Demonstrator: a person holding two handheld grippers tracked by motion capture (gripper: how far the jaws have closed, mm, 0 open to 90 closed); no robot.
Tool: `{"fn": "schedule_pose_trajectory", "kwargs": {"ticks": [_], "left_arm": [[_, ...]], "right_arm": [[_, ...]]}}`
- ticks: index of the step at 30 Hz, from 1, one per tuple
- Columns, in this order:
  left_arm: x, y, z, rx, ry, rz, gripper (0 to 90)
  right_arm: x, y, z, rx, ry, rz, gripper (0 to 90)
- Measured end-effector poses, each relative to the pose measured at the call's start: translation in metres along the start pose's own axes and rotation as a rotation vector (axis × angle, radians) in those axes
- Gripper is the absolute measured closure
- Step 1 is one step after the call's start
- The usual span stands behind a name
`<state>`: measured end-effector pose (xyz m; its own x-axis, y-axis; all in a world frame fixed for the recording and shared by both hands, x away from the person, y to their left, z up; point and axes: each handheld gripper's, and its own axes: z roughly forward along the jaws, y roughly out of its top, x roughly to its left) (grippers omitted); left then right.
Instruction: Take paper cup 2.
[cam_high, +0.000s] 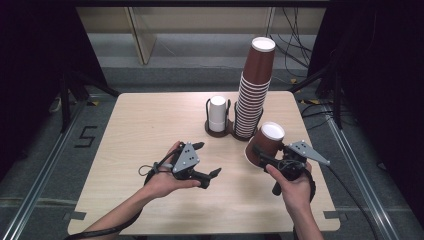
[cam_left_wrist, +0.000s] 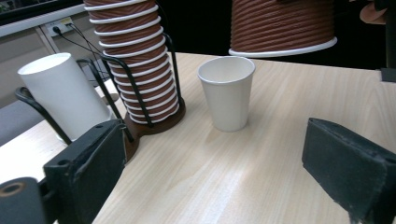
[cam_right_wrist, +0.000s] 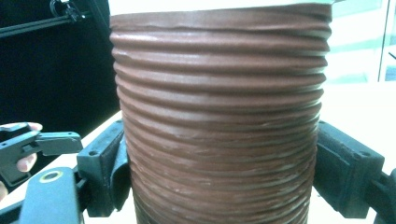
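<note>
Right gripper (cam_high: 261, 152) jaws around upturned brown cup (cam_high: 265, 144).

- Pale wooden table (cam_high: 150, 125) under both grippers, on grey floor (cam_high: 40, 150).
- Black curtains (cam_high: 35, 50) flanking.
- Cables (cam_high: 295, 45) beyond, far right.

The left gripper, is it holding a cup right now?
No, the left gripper is open, its jaws wide apart over bare table, and the white paper cup stands apart beyond them.

Left claw (cam_high: 209, 159) agape, right claw (cam_high: 260, 154) clamped.
</note>
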<state>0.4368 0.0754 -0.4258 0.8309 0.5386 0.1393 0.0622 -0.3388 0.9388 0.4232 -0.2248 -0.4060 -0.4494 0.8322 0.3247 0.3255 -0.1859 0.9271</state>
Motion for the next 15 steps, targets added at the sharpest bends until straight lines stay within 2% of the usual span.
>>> {"fn": "schedule_pose_trajectory", "kwargs": {"ticks": [4,6,7,9,11,13,15], "left_arm": [[-0.004,-0.001,0.003,-0.006,-0.017,-0.005,3.6],[-0.007,-0.001,0.005,-0.009,-0.028,-0.009,2.6],[-0.009,0.000,0.006,-0.006,-0.035,-0.002,2.3],[-0.011,0.000,0.006,-0.015,-0.034,0.008,2.1],[-0.010,0.001,0.006,-0.019,-0.031,0.014,2.1],[-0.009,0.002,0.006,-0.021,-0.039,0.010,2.1],[-0.008,0.004,0.007,-0.025,-0.048,0.008,2.0]], "right_arm": [[0.001,-0.002,0.001,-0.004,0.010,-0.029,17.7],[0.004,-0.004,0.003,0.002,0.025,-0.013,17.7],[0.004,-0.005,0.004,0.002,0.027,-0.027,17.7],[0.008,-0.008,0.007,0.012,0.039,-0.020,17.6],[0.010,-0.009,0.008,0.010,0.040,-0.024,17.6],[0.013,-0.010,0.009,0.011,0.045,0.001,17.7],[0.012,-0.011,0.010,0.016,0.043,0.005,17.6]]}}
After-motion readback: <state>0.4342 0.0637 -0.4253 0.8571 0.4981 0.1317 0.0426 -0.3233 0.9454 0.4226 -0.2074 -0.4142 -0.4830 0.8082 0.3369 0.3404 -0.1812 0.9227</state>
